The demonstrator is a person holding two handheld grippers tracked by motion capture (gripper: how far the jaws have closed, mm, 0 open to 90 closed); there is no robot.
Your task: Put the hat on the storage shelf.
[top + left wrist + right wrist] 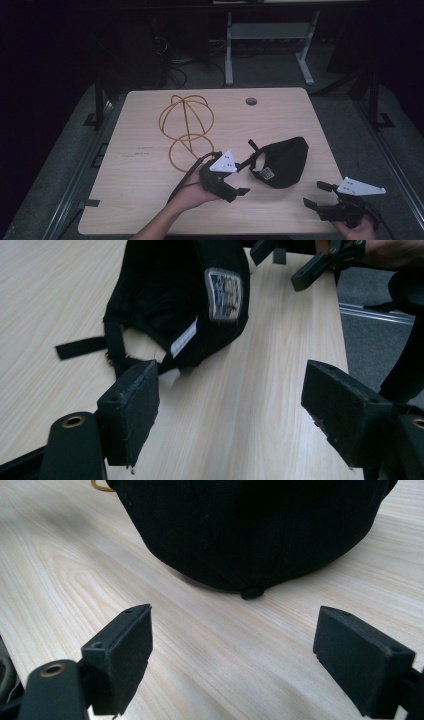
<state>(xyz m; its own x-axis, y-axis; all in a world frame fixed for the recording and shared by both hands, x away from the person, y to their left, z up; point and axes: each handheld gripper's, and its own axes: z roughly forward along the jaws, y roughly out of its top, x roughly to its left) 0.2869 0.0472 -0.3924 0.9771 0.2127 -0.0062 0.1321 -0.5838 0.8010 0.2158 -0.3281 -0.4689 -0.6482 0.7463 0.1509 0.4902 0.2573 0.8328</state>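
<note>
A black cap point(282, 161) lies on the wooden table point(150, 200), right of centre, its strap point(252, 146) pointing left. My left gripper point(242, 178) is open just left of the cap, jaws aimed at the strap end. In the left gripper view the cap point(175, 300) shows its inside, a sewn label point(223, 292) and a loose strap point(80, 347), just beyond the open left gripper point(230, 405). My right gripper point(316, 195) is open near the front right edge. In the right gripper view the cap's crown point(250, 530) lies ahead of the open right gripper point(232, 655), with bare table between them.
A gold wire frame point(186, 131) with a round base stands on the table behind and left of the cap; a bit of the gold wire point(102, 486) shows beside the cap. A cable hole point(251, 101) sits near the far edge. Metal frame legs point(229, 50) stand beyond the table.
</note>
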